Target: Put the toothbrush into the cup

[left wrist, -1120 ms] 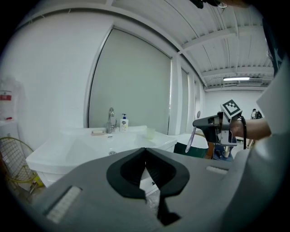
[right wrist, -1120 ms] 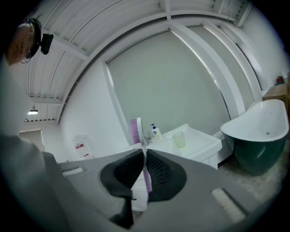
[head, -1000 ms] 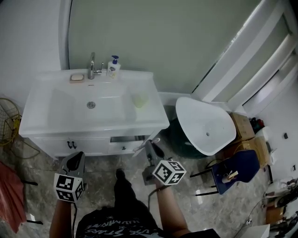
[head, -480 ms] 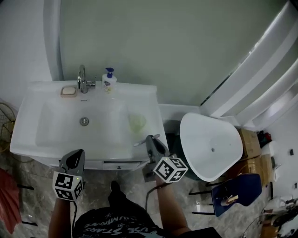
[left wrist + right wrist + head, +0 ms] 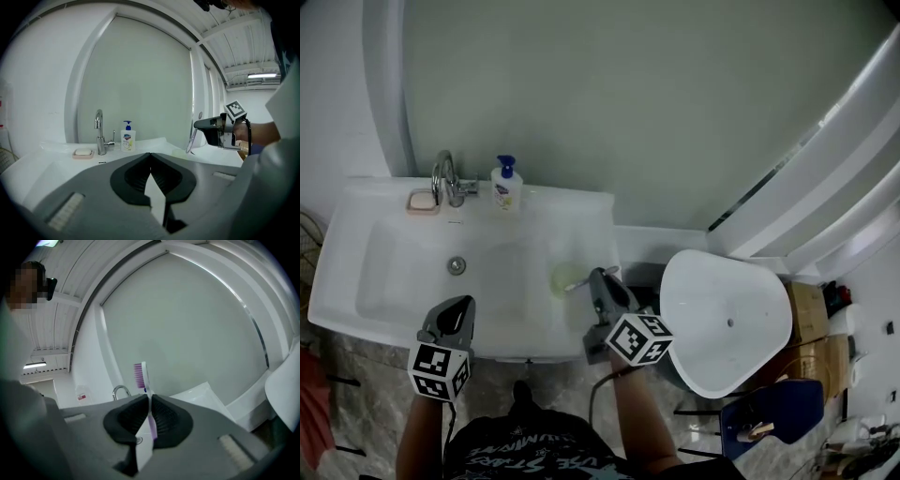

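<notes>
A pale green cup (image 5: 563,278) stands on the right side of the white sink counter (image 5: 356,234). My right gripper (image 5: 598,278) is shut on a white and purple toothbrush (image 5: 577,283), whose end reaches over the cup's rim. In the right gripper view the toothbrush (image 5: 142,376) stands upright between the closed jaws of that gripper (image 5: 150,397), bristles facing left. The left gripper view shows the toothbrush (image 5: 192,137) hanging just above the cup (image 5: 180,152). My left gripper (image 5: 461,305) hovers over the sink's front edge, shut and holding nothing (image 5: 150,154).
A chrome faucet (image 5: 445,176), a soap bottle (image 5: 506,184) and a soap dish (image 5: 421,200) line the back of the sink. A white tub-like basin (image 5: 727,319) stands to the right, with a blue chair (image 5: 769,408) and cardboard boxes (image 5: 811,300) beyond.
Both grippers have advanced from in front of the cabinet to over the sink. The right gripper has carried the toothbrush up to the cup.
</notes>
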